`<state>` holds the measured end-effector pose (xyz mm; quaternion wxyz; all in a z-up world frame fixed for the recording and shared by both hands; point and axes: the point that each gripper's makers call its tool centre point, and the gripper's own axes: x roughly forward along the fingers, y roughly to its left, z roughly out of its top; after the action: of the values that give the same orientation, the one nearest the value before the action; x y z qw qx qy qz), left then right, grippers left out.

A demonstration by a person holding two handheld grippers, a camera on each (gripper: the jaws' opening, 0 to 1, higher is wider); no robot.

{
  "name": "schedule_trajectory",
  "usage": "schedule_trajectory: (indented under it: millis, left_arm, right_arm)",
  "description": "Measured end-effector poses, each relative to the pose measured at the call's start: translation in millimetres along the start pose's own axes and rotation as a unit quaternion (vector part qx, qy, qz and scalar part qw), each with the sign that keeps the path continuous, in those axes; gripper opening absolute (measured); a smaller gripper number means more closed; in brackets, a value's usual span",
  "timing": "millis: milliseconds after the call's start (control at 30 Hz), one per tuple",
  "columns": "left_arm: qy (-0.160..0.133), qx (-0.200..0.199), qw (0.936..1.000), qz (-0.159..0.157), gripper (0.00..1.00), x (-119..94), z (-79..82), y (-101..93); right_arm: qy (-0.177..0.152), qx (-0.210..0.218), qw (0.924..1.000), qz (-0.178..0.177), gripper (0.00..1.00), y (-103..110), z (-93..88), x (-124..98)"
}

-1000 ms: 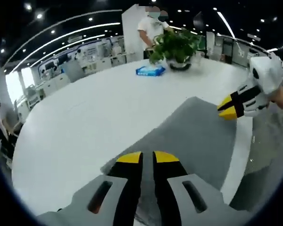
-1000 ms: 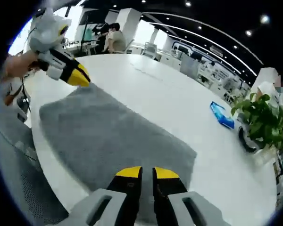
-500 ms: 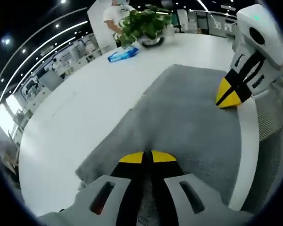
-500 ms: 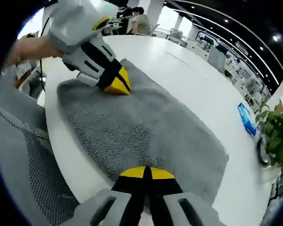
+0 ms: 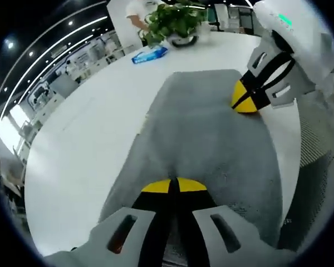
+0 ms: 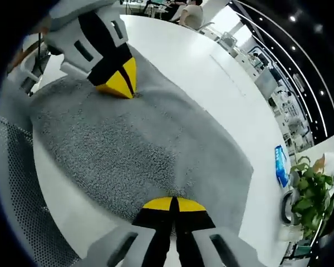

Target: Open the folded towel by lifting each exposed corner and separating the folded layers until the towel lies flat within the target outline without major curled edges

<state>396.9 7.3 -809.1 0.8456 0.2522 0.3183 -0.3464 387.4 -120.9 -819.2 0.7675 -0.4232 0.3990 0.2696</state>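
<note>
A grey towel (image 5: 206, 128) lies on the round white table (image 5: 83, 139), near its edge. In the left gripper view my left gripper (image 5: 172, 185) is shut on the towel's near end, and a crease runs away from its yellow tips. The right gripper (image 5: 246, 103) comes in from the right with its tips down on the far end. In the right gripper view the towel (image 6: 128, 144) stretches from my right gripper (image 6: 174, 204), shut on its near edge, to the left gripper (image 6: 121, 79) pressed on the far end.
A potted plant (image 5: 172, 19) and a blue pack (image 5: 149, 54) stand at the table's far side, with a person behind them. The plant (image 6: 309, 194) and the pack (image 6: 280, 166) sit at the right. A mesh chair (image 6: 22, 206) stands just off the table edge.
Both grippers came down onto the towel's opposite ends, and their jaws went from slightly apart to shut. The towel now looks drawn out longer between them.
</note>
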Motion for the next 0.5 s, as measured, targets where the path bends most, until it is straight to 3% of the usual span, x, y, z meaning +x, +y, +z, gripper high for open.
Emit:
schedule_trajectory:
  millis: [500]
  left_arm:
    - [0.008, -0.036, 0.9992, -0.015, 0.01, -13, -11.7, -10.7]
  right_arm:
    - [0.0, 0.017, 0.9999, -0.001, 0.0, -10, 12.0, 10]
